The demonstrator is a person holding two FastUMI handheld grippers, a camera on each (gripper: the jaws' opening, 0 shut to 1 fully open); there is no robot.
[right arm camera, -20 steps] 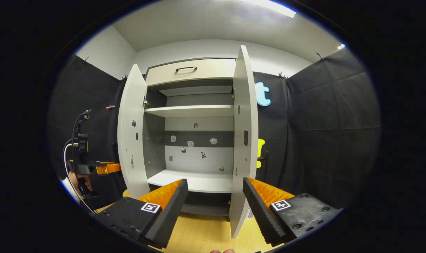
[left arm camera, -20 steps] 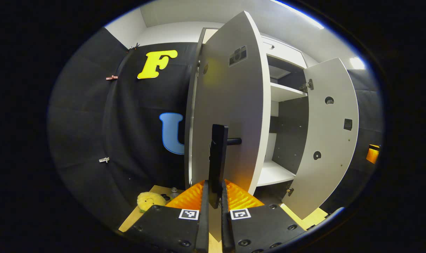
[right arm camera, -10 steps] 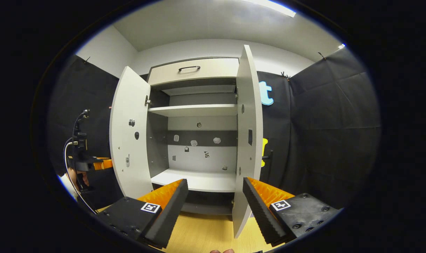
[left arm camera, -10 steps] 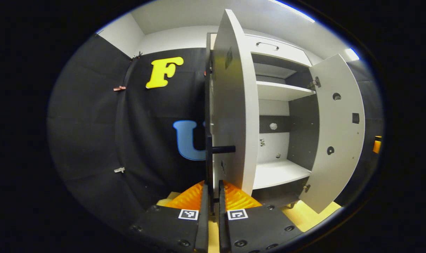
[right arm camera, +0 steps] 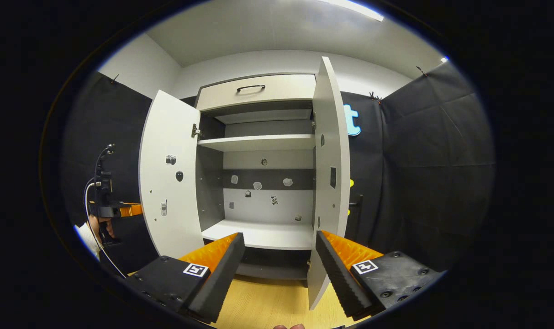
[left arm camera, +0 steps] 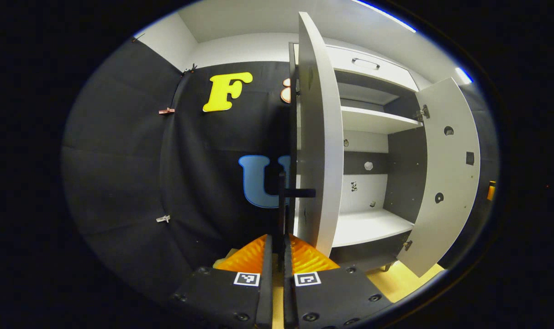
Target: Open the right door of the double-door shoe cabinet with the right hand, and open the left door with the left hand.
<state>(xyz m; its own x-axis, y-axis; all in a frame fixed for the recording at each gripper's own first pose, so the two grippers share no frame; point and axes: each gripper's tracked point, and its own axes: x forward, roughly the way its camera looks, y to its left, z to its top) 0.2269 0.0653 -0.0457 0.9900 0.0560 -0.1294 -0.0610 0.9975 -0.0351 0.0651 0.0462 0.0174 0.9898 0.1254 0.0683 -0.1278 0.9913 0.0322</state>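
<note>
The white shoe cabinet (right arm camera: 258, 237) stands with both doors swung out. In the left gripper view the left door (left arm camera: 320, 137) is seen nearly edge-on, and my left gripper (left arm camera: 277, 242) is shut on its black vertical handle (left arm camera: 282, 201). The right door (left arm camera: 445, 173) hangs wide open farther right. In the right gripper view my right gripper (right arm camera: 279, 269) is open and holds nothing, in front of the cabinet's lower shelf. There the left door (right arm camera: 169, 173) faces me, the right door (right arm camera: 331, 183) is edge-on with its handle (right arm camera: 358, 201) behind it, and the left gripper (right arm camera: 117, 210) shows at far left.
A closed drawer (right arm camera: 258, 89) with a dark handle tops the cabinet. Two white shelves (right arm camera: 258, 142) are bare. The floor (right arm camera: 267, 301) is light wood. Black cloth walls close in on both sides. A hand (right arm camera: 104, 226) and cable sit by the left gripper.
The left door has swung farther open, drawn by my left gripper on its handle. My right gripper stays open and has shifted only slightly.
</note>
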